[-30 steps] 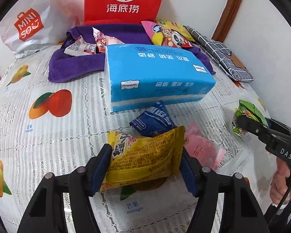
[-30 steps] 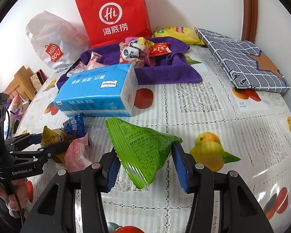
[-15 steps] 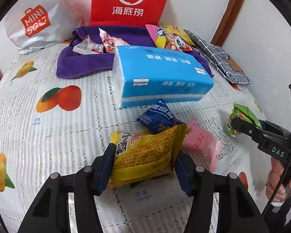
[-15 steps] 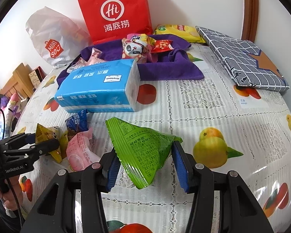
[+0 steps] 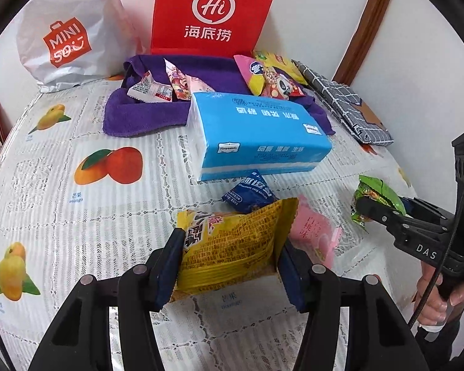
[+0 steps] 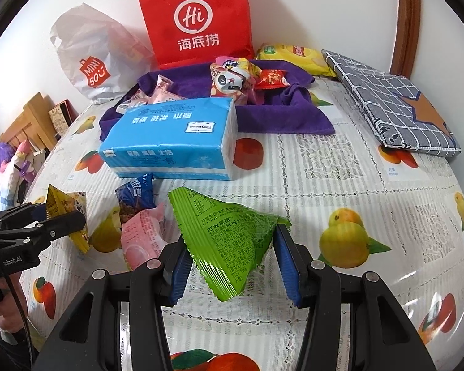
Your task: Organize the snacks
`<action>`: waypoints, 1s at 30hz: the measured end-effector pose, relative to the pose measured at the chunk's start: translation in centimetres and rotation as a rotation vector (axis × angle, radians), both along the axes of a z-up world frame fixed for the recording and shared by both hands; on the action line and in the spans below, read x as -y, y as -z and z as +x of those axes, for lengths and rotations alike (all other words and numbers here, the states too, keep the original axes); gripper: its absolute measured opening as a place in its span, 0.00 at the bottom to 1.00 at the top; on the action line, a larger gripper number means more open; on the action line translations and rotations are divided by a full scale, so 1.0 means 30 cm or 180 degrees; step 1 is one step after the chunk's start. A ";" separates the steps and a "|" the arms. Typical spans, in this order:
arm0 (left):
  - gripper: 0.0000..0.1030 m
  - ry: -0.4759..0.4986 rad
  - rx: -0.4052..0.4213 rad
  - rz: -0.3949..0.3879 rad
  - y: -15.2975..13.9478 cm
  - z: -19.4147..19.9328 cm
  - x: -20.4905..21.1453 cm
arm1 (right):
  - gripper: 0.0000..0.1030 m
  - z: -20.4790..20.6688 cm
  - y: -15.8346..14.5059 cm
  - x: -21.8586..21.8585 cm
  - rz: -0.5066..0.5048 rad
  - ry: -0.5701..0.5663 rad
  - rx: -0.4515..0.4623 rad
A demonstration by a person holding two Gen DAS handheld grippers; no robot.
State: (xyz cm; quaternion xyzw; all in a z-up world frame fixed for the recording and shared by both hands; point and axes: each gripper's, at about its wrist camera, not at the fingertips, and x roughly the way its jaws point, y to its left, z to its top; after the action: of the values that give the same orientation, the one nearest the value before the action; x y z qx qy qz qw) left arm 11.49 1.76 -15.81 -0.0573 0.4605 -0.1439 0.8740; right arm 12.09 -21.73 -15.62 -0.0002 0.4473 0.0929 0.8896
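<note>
Snacks are being gathered off the counter: the yellow packet is being clamped as the left gripper jaws have just been closing, lifted clear now, while the green packet is being gripped in the right gripper.

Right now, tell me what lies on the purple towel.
Several snack packets lie on the purple towel, among them a panda packet and a red one. The blue tissue pack hides its near edge.
</note>
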 end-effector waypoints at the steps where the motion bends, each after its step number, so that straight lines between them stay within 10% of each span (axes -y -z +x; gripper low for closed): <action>1: 0.53 -0.0003 -0.0002 -0.0015 -0.003 -0.001 -0.001 | 0.49 -0.002 -0.002 0.000 0.0000 -0.0001 0.0006; 30: 0.53 -0.0131 0.0211 0.0008 -0.130 0.017 -0.043 | 0.49 0.000 -0.096 -0.040 -0.0018 -0.0071 0.0249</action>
State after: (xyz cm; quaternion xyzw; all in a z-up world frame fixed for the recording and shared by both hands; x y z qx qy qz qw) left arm 11.99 3.04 -11.90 -0.0610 0.4302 -0.1272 0.8917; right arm 12.11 -20.53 -12.75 -0.0113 0.4124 0.1014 0.9053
